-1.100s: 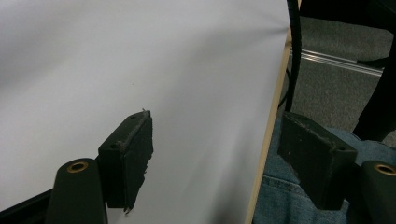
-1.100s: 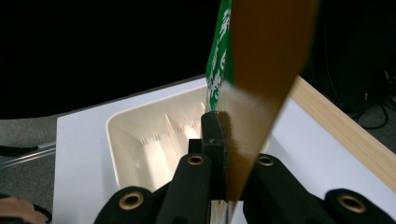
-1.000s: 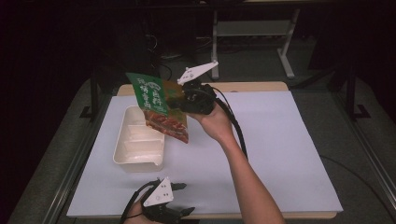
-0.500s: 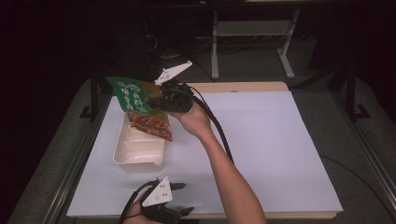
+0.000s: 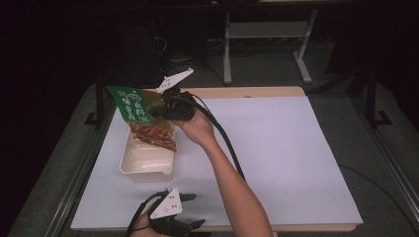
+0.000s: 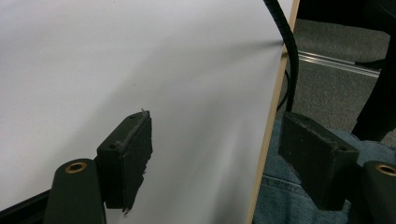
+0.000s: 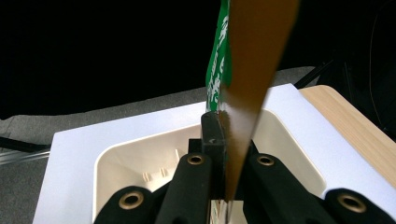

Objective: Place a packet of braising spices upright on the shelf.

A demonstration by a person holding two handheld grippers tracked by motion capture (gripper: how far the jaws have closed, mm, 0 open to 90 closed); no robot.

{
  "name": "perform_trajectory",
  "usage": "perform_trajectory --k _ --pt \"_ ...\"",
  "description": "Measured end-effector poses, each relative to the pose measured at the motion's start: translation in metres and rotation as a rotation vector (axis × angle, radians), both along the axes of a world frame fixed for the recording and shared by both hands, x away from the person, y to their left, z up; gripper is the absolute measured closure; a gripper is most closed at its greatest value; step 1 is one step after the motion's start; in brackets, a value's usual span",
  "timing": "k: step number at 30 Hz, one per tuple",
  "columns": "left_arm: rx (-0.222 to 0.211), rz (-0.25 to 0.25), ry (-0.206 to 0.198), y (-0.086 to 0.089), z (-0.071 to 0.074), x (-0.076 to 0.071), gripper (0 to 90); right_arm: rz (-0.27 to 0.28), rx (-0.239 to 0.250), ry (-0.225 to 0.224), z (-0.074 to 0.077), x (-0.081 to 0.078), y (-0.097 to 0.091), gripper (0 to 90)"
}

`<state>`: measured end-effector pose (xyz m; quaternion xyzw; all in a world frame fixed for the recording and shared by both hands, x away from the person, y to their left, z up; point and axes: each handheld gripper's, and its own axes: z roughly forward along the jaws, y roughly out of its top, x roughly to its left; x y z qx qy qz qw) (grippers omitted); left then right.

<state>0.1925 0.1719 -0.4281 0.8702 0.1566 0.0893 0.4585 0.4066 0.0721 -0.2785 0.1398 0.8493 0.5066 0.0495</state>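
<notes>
A green and red snack bag (image 5: 141, 116) hangs tilted over the far end of a cream plastic tray (image 5: 146, 163) on the white table sheet. My right gripper (image 5: 165, 109) is shut on the bag's edge; in the right gripper view the bag (image 7: 243, 79) stands up between the closed jaws, with the tray (image 7: 140, 163) below. My left gripper (image 5: 190, 211) rests at the table's near edge, open, with nothing between its fingers (image 6: 128, 154).
The white sheet (image 5: 296, 158) covers most of the wooden table, whose bare edge (image 5: 247, 92) shows at the back. A black cable (image 5: 225, 138) trails along the right forearm. A person's jeans (image 6: 280, 200) lie just past the table's near edge.
My right gripper has carried the bag leftwards, from beside the tray's far right to above its far left end. The left gripper has stayed put.
</notes>
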Motion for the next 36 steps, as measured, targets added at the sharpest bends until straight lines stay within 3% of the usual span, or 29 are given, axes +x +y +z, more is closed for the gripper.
perform_trajectory --k 18,29,36 --pt "0.007 -0.008 -0.006 0.001 0.001 0.001 25.6 0.017 -0.001 0.004 -0.006 0.012 0.006 89.9" --pt "-0.002 -0.003 0.005 0.0 0.0 0.0 25.6 -0.003 0.02 0.03 -0.017 0.017 0.013 90.0" --pt "-0.011 0.002 0.009 0.001 0.0 0.0 25.6 -0.022 0.067 0.057 -0.027 0.019 0.017 90.0"
